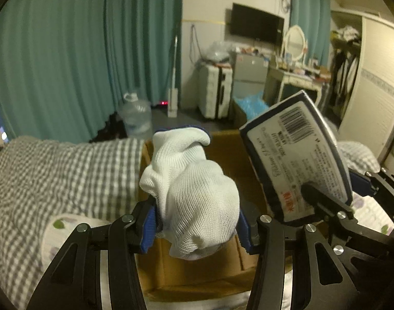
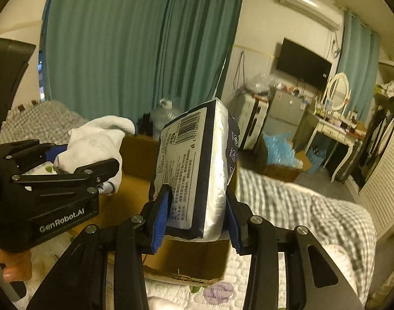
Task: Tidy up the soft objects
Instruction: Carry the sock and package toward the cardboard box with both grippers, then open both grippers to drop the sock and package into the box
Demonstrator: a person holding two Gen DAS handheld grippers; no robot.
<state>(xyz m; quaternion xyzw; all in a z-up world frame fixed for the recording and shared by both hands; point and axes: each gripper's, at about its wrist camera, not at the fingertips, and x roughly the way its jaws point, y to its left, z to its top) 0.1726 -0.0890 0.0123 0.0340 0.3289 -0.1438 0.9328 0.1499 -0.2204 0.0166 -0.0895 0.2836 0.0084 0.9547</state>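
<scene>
Cardboard box point(image 1: 222, 266) — glove point(image 1: 194, 196) and tissue pack point(image 2: 197, 170) held above it.

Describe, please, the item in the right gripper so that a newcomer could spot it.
Above the open cardboard box on the bed, the right gripper clamps a tissue pack. Unlike the white glove beside it, it is dark-edged plastic with a barcode.

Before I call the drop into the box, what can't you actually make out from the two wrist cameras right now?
- Cardboard box interior: in both wrist views the white glove and tissue pack cover it, so contents unknown.
- Tissue pack's small print: too small and blurred; its front face is turned away.
- What the glove's folds hide: cannot tell if it is one glove or a pair.
- Dresser items: too small.
</scene>
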